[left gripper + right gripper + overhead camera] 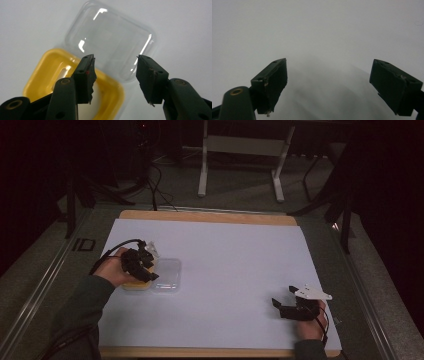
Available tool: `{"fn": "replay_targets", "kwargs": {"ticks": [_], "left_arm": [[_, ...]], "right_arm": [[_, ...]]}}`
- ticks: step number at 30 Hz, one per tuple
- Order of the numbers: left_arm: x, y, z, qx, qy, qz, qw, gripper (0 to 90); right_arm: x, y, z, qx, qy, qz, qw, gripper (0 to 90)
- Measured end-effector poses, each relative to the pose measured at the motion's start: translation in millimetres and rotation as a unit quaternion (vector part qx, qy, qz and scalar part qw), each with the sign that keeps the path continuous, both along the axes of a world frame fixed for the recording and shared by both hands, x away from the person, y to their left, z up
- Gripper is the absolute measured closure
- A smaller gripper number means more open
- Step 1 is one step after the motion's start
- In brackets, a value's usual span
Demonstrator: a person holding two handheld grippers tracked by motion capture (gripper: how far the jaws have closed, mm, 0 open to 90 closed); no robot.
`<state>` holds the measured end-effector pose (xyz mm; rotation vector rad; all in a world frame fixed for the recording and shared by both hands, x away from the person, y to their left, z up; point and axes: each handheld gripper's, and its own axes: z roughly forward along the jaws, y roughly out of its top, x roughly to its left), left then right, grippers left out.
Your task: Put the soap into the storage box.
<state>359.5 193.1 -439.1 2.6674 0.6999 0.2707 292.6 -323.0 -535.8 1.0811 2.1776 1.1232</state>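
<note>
A hinged box lies open on the white sheet at the left: a yellow tray (136, 285) (53, 67) with a clear lid (167, 274) (110, 42) folded out beside it. Something pale lies in the tray (96, 105), partly hidden by a jaw. My left gripper (145, 265) (115, 72) hovers over the box, open, nothing between its jaws. My right gripper (285, 302) (328, 85) rests low at the front right of the sheet, open and empty, facing bare white surface.
The white sheet (225, 265) covers a wooden board (205, 216). Metal table edges run along both sides. White table legs (202, 170) stand on the floor behind, with cables (157, 190) near the back left corner.
</note>
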Motion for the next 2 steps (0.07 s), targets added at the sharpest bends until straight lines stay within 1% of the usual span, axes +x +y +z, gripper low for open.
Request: {"fn": "replay_targets", "kwargs": {"ticks": [1,2], "left_arm": [[0.0,0.0,0.0,0.0,0.0,0.0,1.0,47.6],[-10.1,-3.9,-4.3,-0.018,-0.014,-0.003,0.9997,47.6]], "right_arm": [[0.0,0.0,0.0,0.0,0.0,0.0,1.0,14.6],[0.1,0.0,0.0,0.0,0.0,0.0,1.0,14.6]]}}
